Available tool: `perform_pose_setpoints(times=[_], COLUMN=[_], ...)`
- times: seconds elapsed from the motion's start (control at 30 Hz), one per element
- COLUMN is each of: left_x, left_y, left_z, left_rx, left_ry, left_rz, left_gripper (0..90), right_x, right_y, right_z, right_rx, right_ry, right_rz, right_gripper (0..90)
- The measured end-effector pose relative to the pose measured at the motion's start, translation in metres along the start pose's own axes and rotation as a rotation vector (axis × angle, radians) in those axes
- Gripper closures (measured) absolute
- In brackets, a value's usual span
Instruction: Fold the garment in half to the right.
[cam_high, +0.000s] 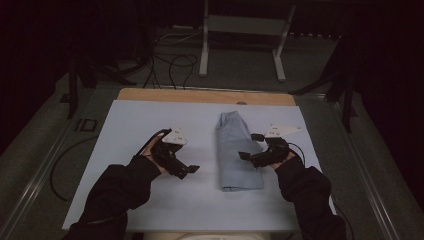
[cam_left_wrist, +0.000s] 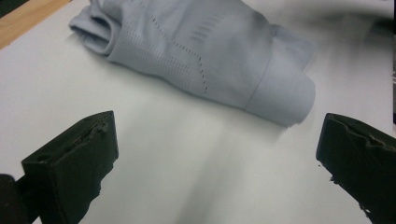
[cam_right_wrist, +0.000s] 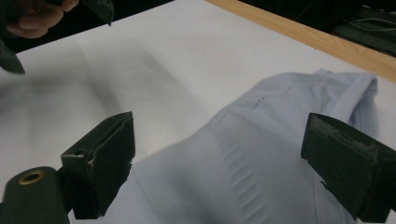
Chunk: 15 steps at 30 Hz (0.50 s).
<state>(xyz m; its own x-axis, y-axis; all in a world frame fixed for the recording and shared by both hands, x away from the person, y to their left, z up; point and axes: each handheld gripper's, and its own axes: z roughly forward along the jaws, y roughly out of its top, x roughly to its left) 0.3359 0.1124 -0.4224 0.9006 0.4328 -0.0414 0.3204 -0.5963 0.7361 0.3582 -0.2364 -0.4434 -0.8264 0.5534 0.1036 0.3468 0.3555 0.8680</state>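
We hold our left tool (cam_high: 192, 169) with jaws spread wide and empty, the folded pale-blue garment (cam_high: 238, 152) lying just ahead of it on the white surface (cam_high: 130, 125). Our right tool (cam_high: 249, 146), jaws likewise parted, hovers over the garment's edge. Pinching one layer alone could, we judge, pull the fold apart. Bare surface lies behind the left tool; the surface's edge runs close behind the right.

Dim room — grey floor (cam_high: 240, 70), cables (cam_high: 172, 62), metal stand (cam_high: 243, 25).
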Motion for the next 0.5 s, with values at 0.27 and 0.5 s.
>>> perform_pose_setpoints(times=[0.27,0.5], left_x=[0.009,0.015], left_y=[-0.026,-0.057], left_z=[-0.017,-0.031], left_rx=[-0.009,0.003], left_ry=[0.034,0.062], left_rz=[-0.038,-0.085], left_gripper=[0.0,0.0], right_x=[0.003,0.005], right_y=[-0.013,-0.027], right_z=[-0.01,-0.019], right_rx=[-0.002,-0.007], right_ry=[-0.018,-0.027], right_rz=[0.013,0.013], right_gripper=[10.0,10.0])
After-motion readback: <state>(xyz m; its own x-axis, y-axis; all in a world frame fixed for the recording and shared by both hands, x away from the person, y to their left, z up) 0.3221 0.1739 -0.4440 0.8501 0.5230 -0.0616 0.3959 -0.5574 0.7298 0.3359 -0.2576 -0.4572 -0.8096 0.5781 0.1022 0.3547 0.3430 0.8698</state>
